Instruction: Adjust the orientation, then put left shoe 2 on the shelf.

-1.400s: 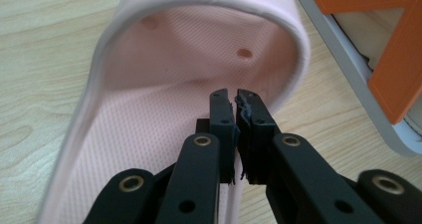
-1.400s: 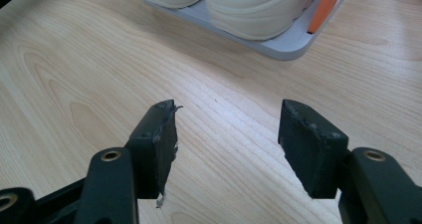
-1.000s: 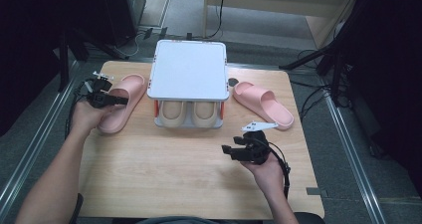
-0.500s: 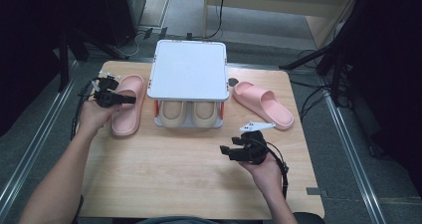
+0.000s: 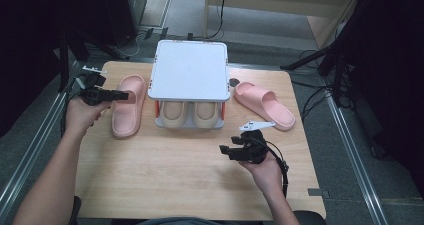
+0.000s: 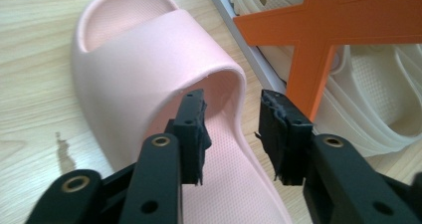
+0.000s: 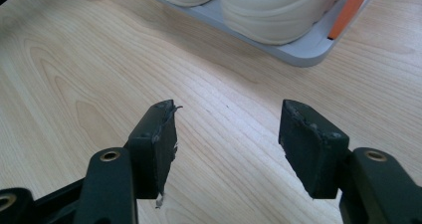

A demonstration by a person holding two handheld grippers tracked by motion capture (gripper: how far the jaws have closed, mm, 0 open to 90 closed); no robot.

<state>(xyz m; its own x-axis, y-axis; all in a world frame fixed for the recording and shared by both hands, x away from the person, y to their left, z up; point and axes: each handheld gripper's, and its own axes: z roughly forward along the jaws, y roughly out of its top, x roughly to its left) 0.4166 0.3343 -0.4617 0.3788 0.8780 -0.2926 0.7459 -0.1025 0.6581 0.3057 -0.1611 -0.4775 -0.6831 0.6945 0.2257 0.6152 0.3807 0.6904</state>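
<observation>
A pink slipper (image 5: 126, 107) lies on the table just left of the shoe rack (image 5: 189, 69), toe towards me. My left gripper (image 5: 119, 96) hovers over its strap. In the left gripper view its jaws have just been opening, and my left gripper (image 6: 231, 129) stands open with the slipper's strap rim (image 6: 199, 59) beyond the pads, untouched. The second pink slipper (image 5: 264, 105) lies right of the rack. My right gripper (image 5: 227, 150) rests near the table's front; its jaws (image 7: 226, 134) are open over bare wood.
The rack has a white top and orange cross struts (image 6: 323, 30). Two cream slippers (image 5: 192, 114) sit on its lower shelf (image 7: 303, 47). A small dark item (image 5: 233, 82) lies by the rack's right side. Cables hang off the table edges.
The left pink slipper swung from a slant to lie straight beside the rack. My left gripper then opened off it and lifted a little. The right hand stayed still.
</observation>
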